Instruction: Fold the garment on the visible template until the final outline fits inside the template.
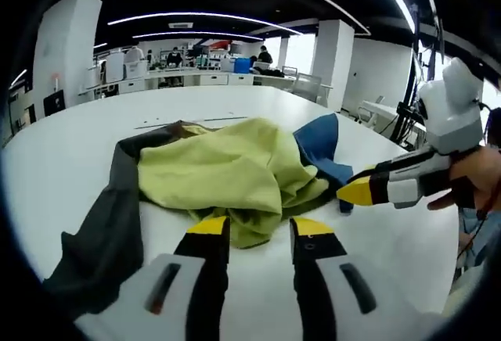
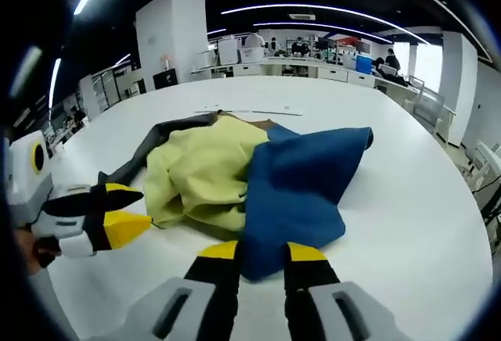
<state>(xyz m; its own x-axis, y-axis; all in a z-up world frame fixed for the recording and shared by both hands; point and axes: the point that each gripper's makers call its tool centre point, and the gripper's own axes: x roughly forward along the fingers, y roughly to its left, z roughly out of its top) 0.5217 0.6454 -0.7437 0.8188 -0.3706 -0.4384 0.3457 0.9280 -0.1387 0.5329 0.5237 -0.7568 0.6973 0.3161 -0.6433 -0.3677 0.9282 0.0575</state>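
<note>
Closing on the crumpled garment

Lying bunched mid-worktop [image 1: 70, 153], the yellow, blue and grey fabric garment [image 1: 227, 169] has its near hem between the part-open left tongs [image 1: 258, 227] — right tongs [image 2: 262, 251] likewise straddle its blue edge, neither gripping yet.

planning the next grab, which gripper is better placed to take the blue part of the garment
Right. The right gripper already straddles the blue part's near edge; the left gripper faces the yellow part.
</note>
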